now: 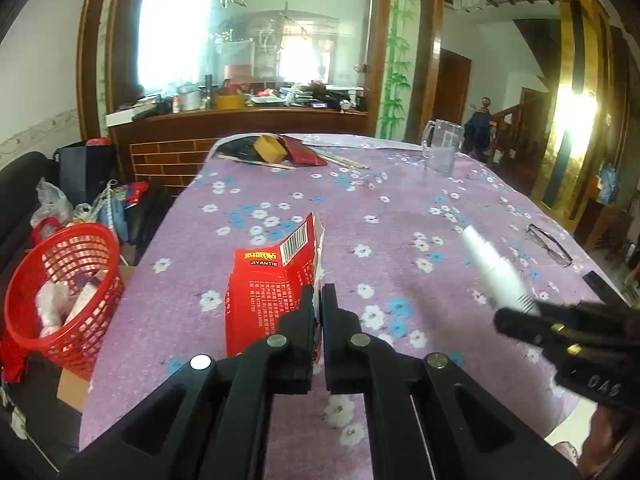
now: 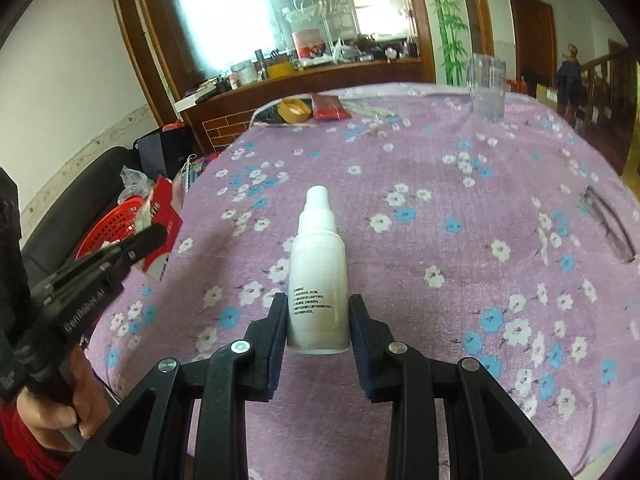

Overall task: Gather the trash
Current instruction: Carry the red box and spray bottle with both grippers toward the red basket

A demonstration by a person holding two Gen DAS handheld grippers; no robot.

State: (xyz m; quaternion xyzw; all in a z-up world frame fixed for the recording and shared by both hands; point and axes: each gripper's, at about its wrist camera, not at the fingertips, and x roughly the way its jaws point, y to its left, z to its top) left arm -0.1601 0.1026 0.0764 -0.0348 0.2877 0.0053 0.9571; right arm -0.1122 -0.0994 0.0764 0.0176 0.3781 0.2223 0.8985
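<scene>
Left tool (image 1: 318,300) is clamped on a torn red packet (image 1: 272,280), lifted above the bench (image 1: 400,208); right tool (image 2: 318,312) is clamped on a white bottle (image 2: 318,276), also aloft. At nine o'clock from the packet sits the red basket (image 1: 60,292), already holding some rubbish. Both pieces seem collected but not yet dropped in. Glasses (image 1: 550,244) lie at three o'clock, a clear jug (image 1: 440,148) and clutter at twelve.

basket (image 1: 60,292) left of table (image 1: 400,208); pitcher (image 1: 440,148) on table
</scene>
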